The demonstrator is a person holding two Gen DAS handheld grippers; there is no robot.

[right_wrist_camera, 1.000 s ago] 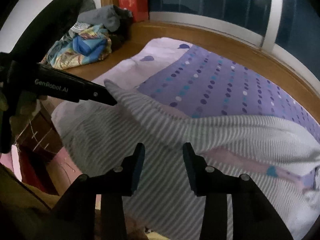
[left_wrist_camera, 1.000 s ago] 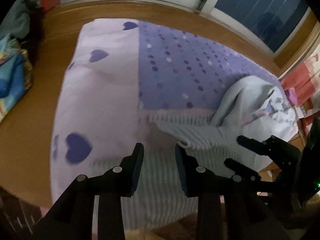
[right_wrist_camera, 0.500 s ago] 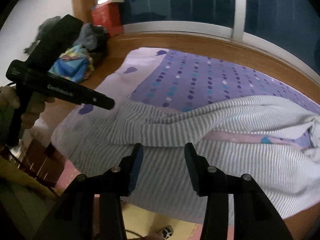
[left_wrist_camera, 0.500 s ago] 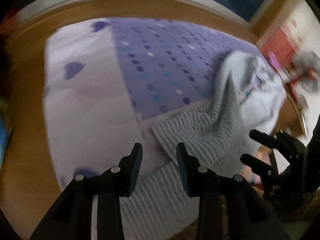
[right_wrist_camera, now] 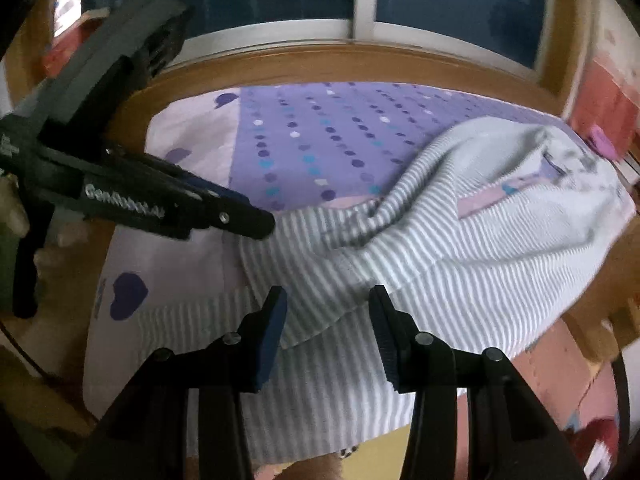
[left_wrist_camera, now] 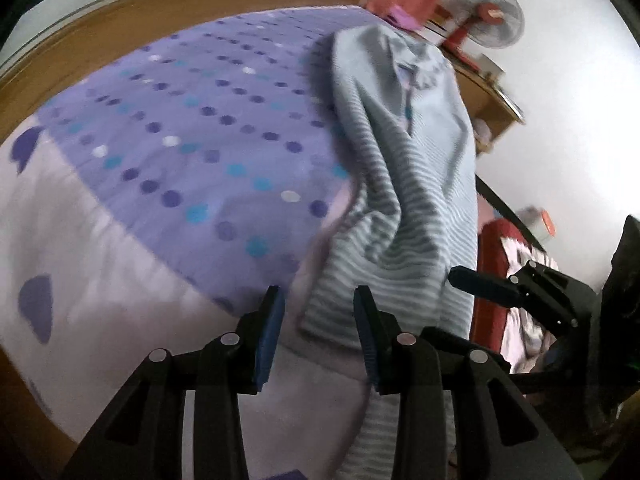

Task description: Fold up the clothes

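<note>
A grey-and-white striped garment (right_wrist_camera: pixel 460 248) lies crumpled along the near right part of a bed with a purple dotted cover (right_wrist_camera: pixel 320 140). My right gripper (right_wrist_camera: pixel 328 300) hovers over the garment's near fold, open, its pads clear of the cloth. My left gripper (left_wrist_camera: pixel 319 300) is also open, and a corner of the striped garment (left_wrist_camera: pixel 400 208) shows through its gap without being pinched. In the right wrist view the left gripper (right_wrist_camera: pixel 256 222) reaches in from the left, its tip beside the garment's left edge. The right gripper (left_wrist_camera: pixel 472 282) shows at the right of the left wrist view.
A wooden frame (right_wrist_camera: pixel 320 64) rims the bed under a dark window (right_wrist_camera: pixel 460 8). A pale sheet with purple hearts (right_wrist_camera: pixel 128 292) covers the bed's left part. A red-based fan (left_wrist_camera: pixel 486 16) and pink boxes stand beyond the bed. A hand (right_wrist_camera: pixel 12 208) holds the left gripper.
Both grippers have swung rightward along the bed's near edge and rolled. The garment's raised fold has settled lower and lies bunched toward the right. Both stay open.
</note>
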